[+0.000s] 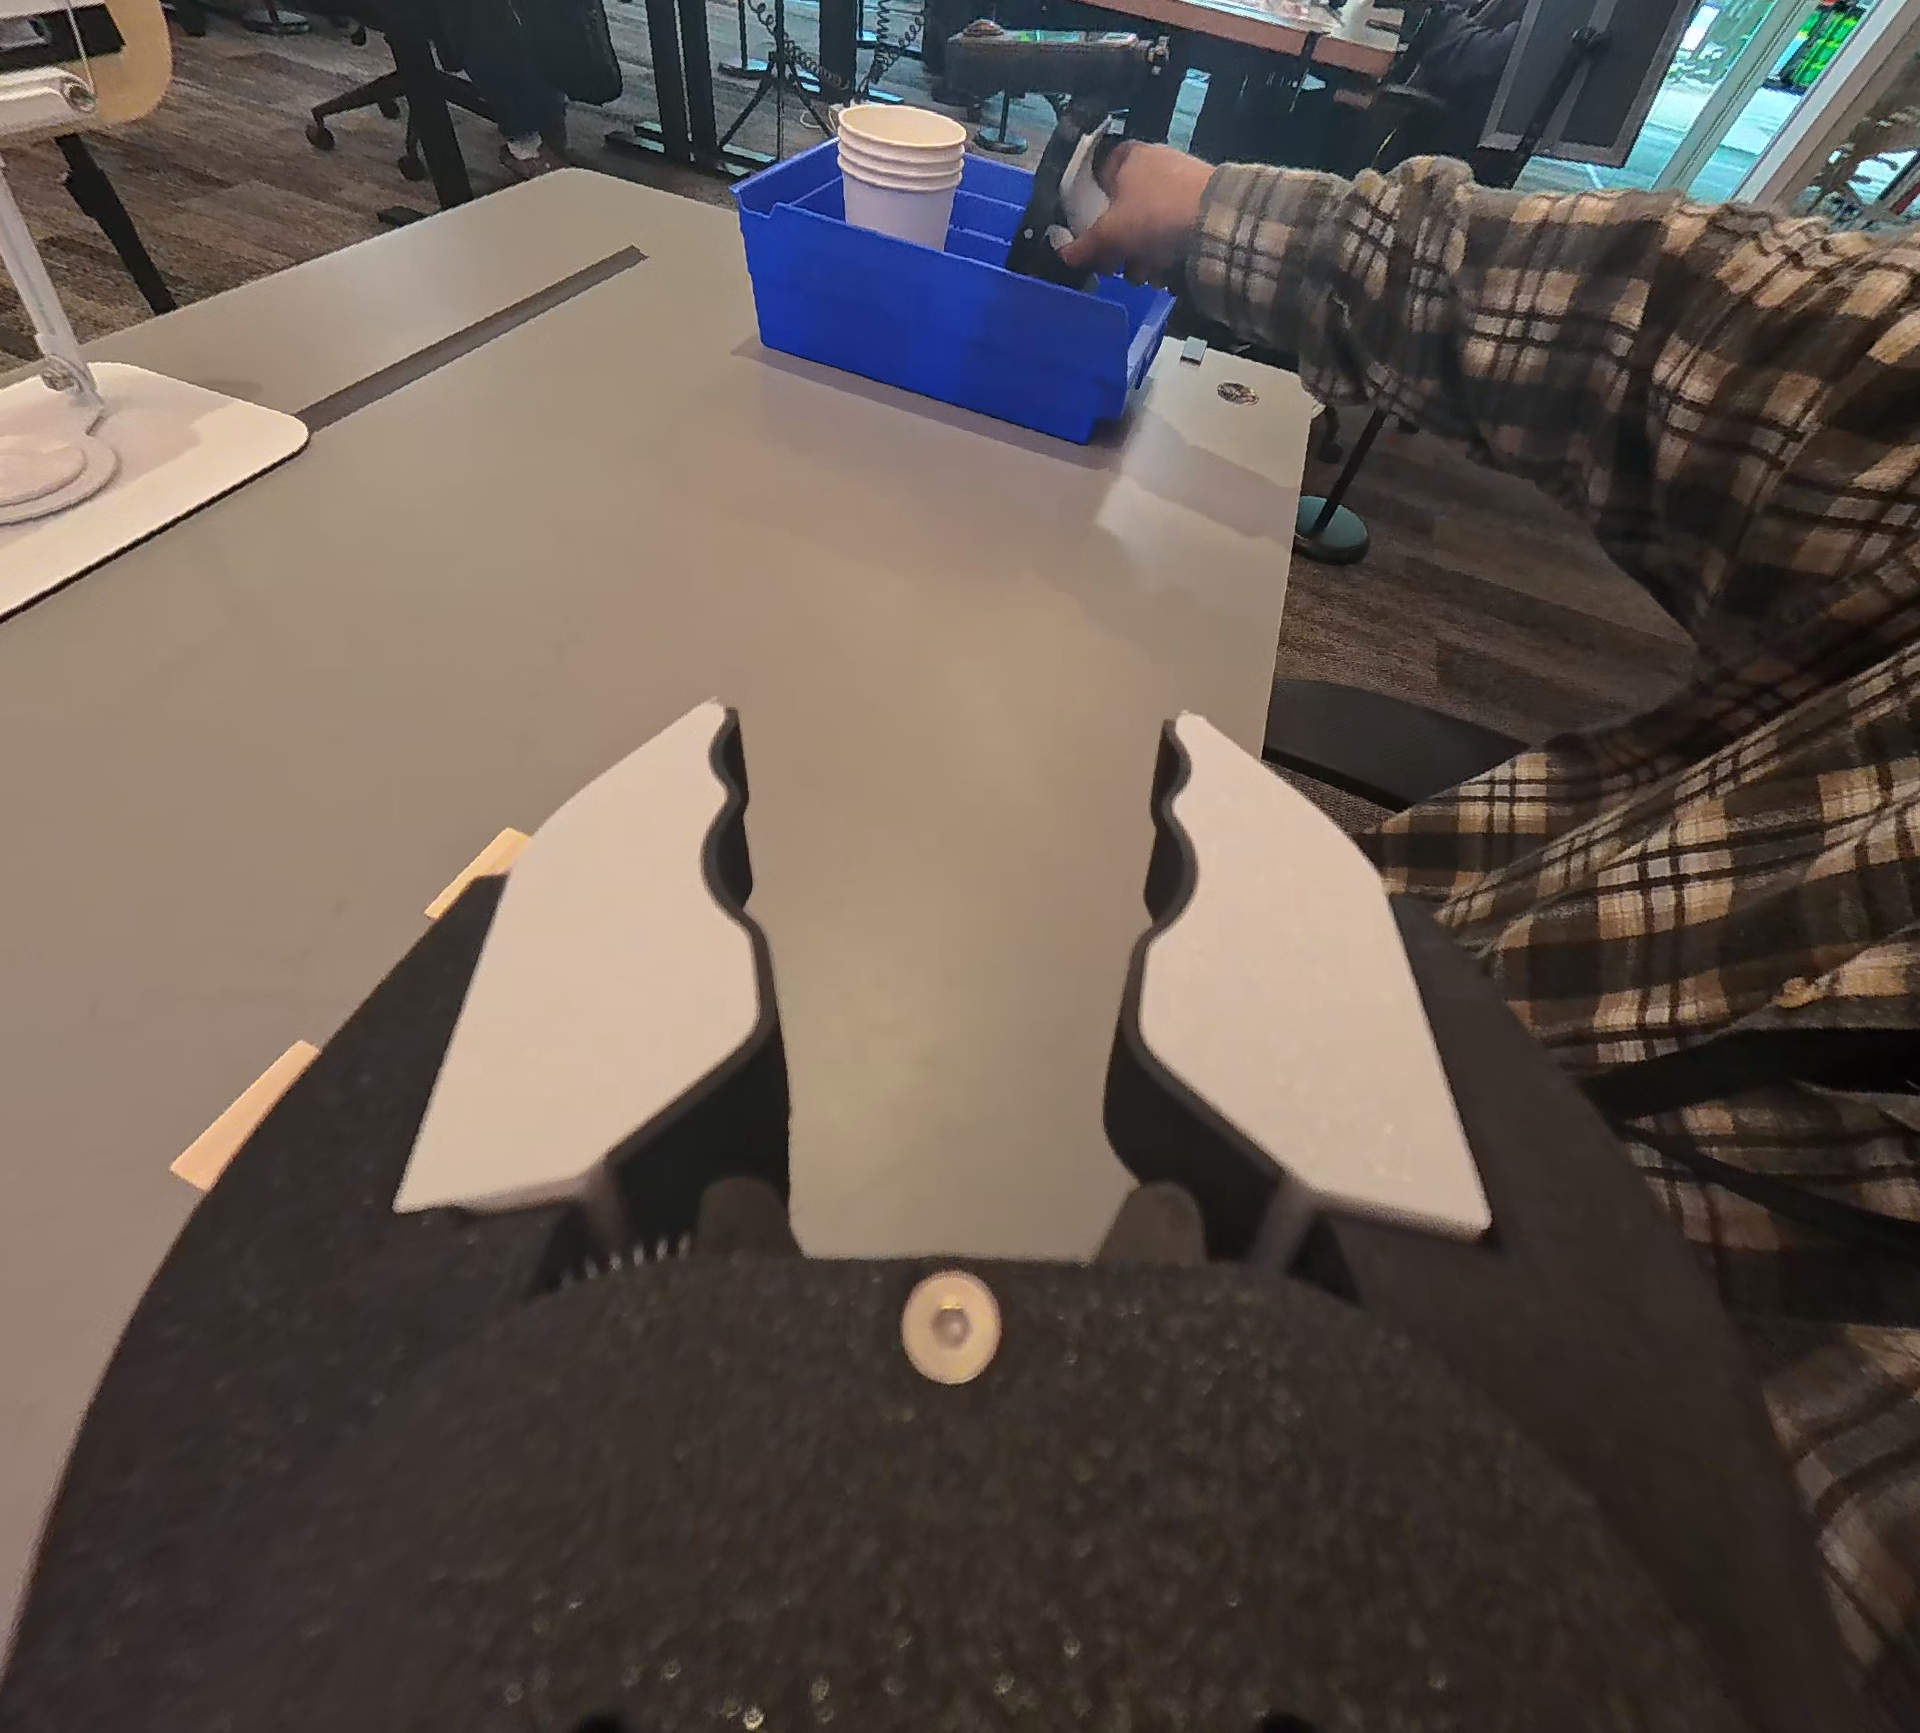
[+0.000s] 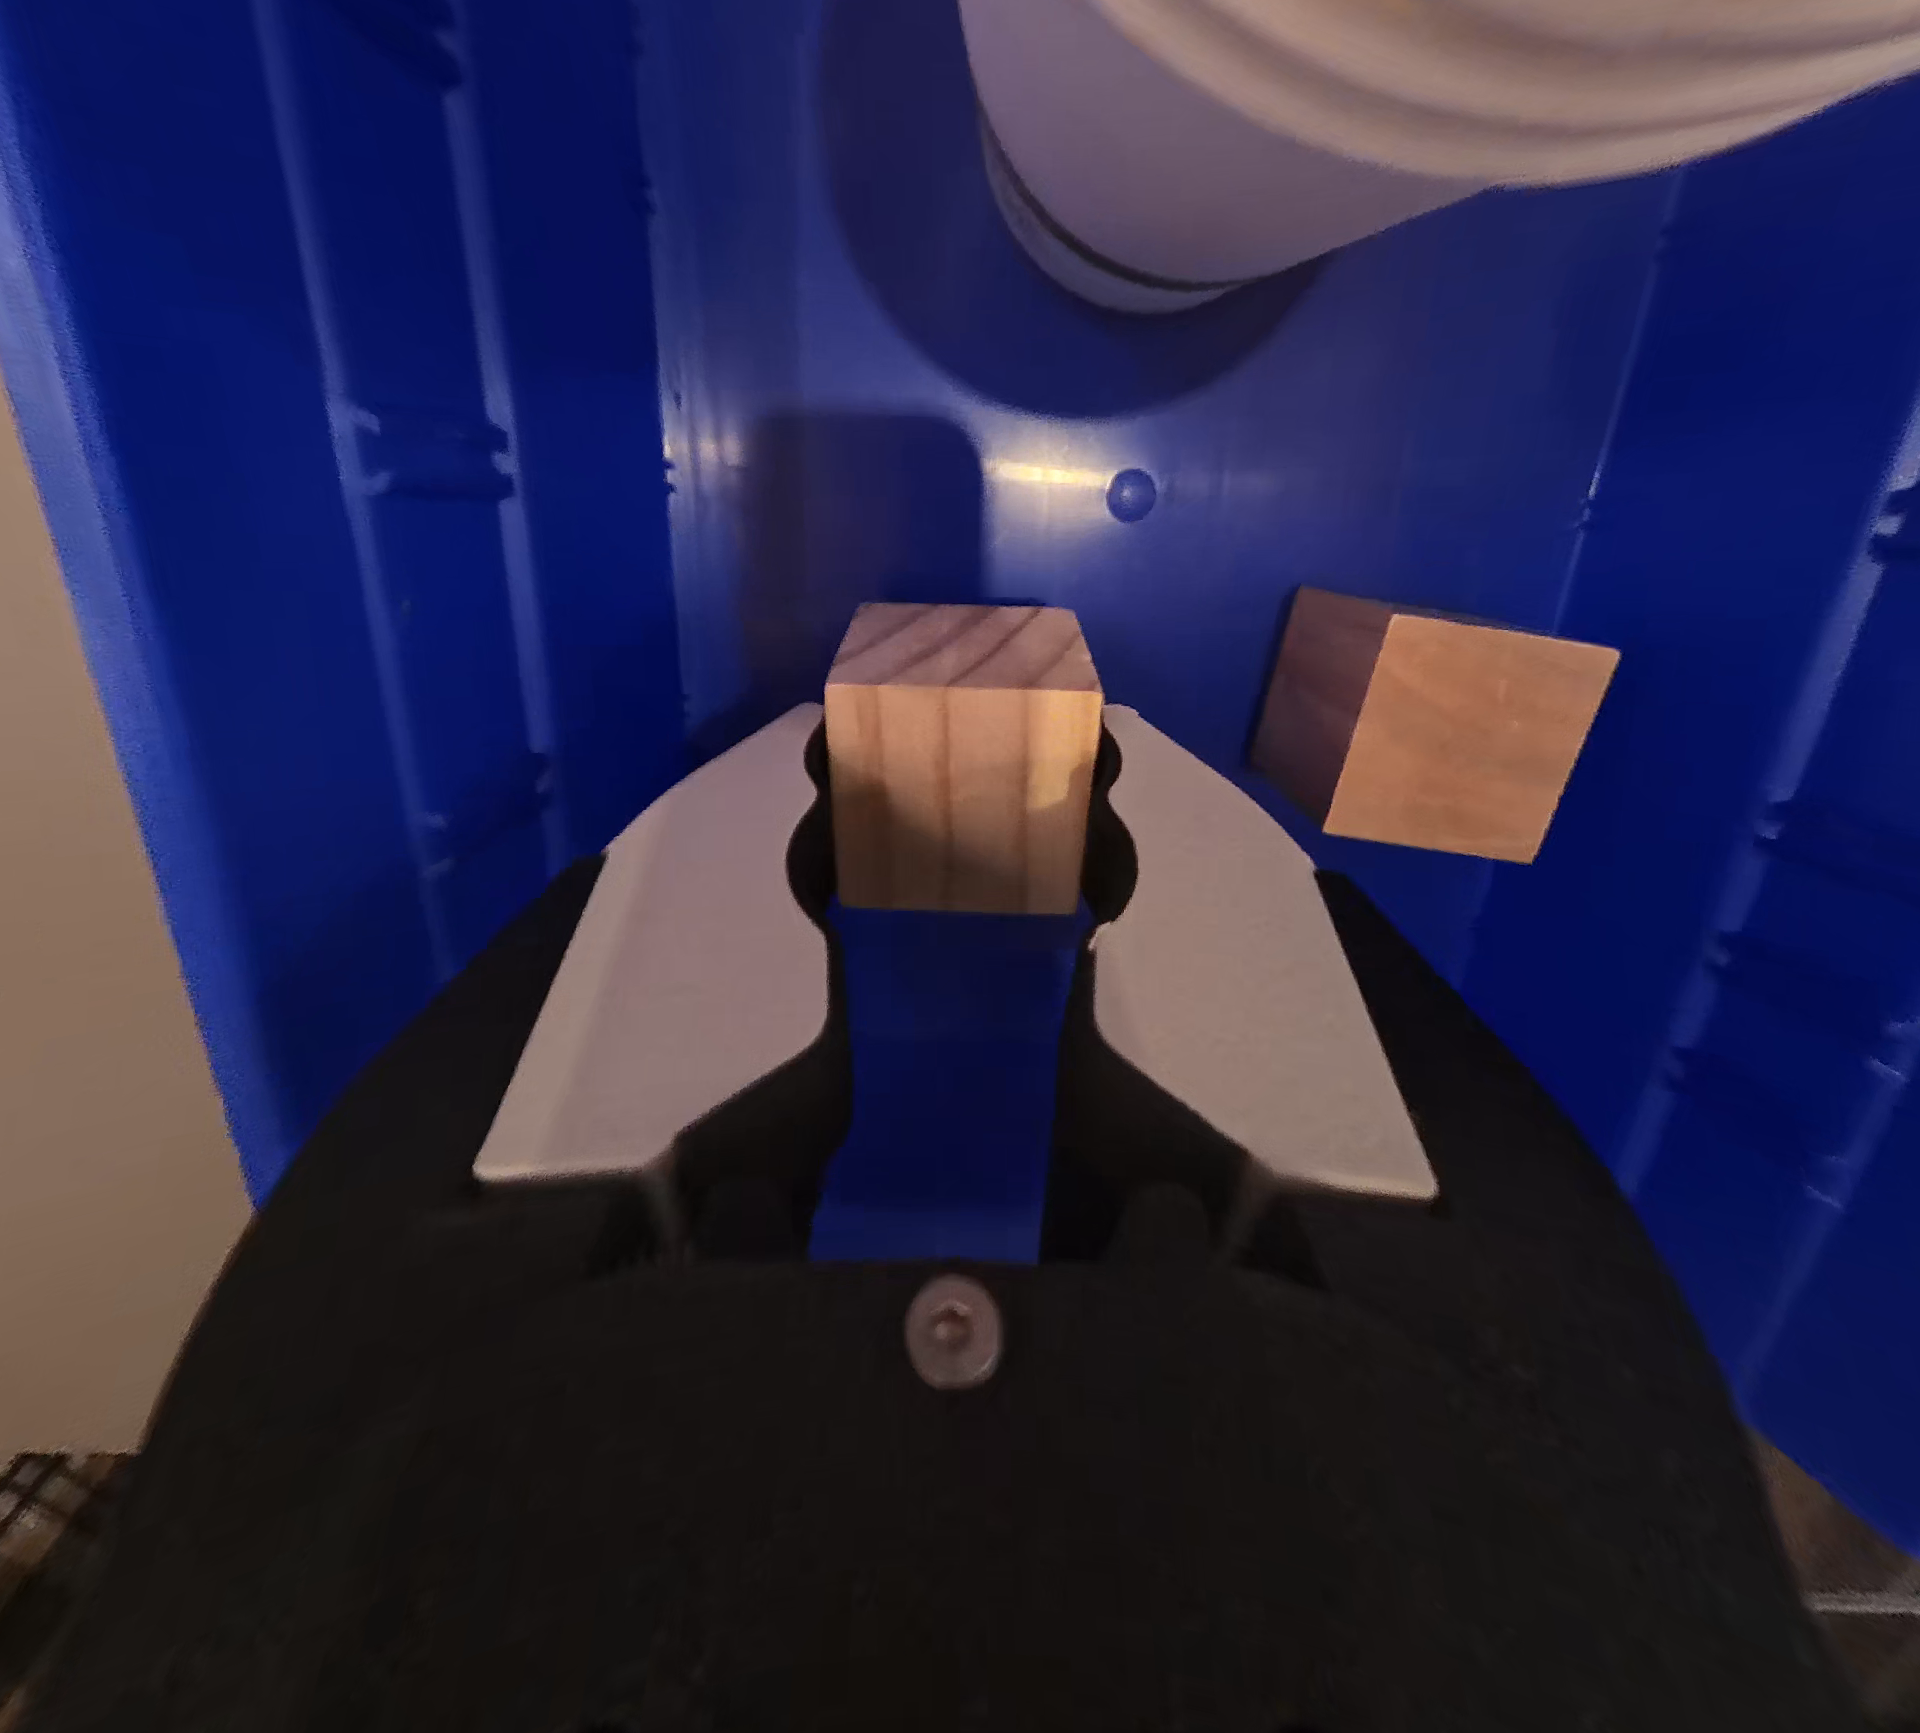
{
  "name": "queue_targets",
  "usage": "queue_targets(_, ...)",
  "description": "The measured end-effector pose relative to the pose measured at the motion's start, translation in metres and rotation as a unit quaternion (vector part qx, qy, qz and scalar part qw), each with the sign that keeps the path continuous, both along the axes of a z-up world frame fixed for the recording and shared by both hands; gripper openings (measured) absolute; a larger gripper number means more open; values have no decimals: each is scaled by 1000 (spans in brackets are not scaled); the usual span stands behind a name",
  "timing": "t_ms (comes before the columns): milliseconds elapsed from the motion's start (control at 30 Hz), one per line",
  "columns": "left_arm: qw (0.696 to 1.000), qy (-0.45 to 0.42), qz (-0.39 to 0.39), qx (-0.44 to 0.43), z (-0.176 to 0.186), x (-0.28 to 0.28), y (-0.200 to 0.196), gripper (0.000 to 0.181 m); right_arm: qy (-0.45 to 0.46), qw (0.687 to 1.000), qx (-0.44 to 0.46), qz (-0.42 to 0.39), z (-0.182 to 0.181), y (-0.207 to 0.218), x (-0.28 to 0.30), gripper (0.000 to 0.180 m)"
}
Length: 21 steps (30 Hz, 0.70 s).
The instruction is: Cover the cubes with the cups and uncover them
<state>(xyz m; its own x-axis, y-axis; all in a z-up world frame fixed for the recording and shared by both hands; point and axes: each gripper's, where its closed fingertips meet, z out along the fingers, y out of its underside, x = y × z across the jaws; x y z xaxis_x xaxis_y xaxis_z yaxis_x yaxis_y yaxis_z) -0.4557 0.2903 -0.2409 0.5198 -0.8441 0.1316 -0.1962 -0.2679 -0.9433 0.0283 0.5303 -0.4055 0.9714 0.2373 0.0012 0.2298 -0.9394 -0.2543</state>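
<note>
Inside a blue bin (image 2: 312,540), the right claw (image 2: 961,810) clamps a wooden cube (image 2: 961,790); a second cube (image 2: 1455,738) sits right of centre, stacked paper cups (image 2: 1195,73) at top. The left claw (image 1: 951,852) hangs spread apart over the grey table (image 1: 623,592), lower centre.

I see glossy blue plastic on the bin (image 2: 1195,540), grained bare wood on both cubes (image 2: 961,810), and matt white paper cups (image 1: 899,171).
</note>
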Motion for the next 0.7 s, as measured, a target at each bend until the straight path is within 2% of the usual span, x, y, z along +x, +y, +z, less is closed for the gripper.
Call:
queue_targets(467, 1000, 2, 0, -4, -3, 0, 2, 74, -29, 999, 8, -13, -14, 21, 12, 45)
queue_targets(500, 1000, 2, -1, -4, -3, 0, 2, 74, -27, 999, 14, -13, -13, 22, 13, 47)
queue_targets(600, 1000, 1, -1, -5, -3, 0, 3, 74, -15, 1000, 17, -9, -4, 21, 11, 73)
queue_targets(700, 1000, 0, 0, -4, -2, -1, 3, 74, -6, 1000, 23, 10, 27, 12, 6, 87)
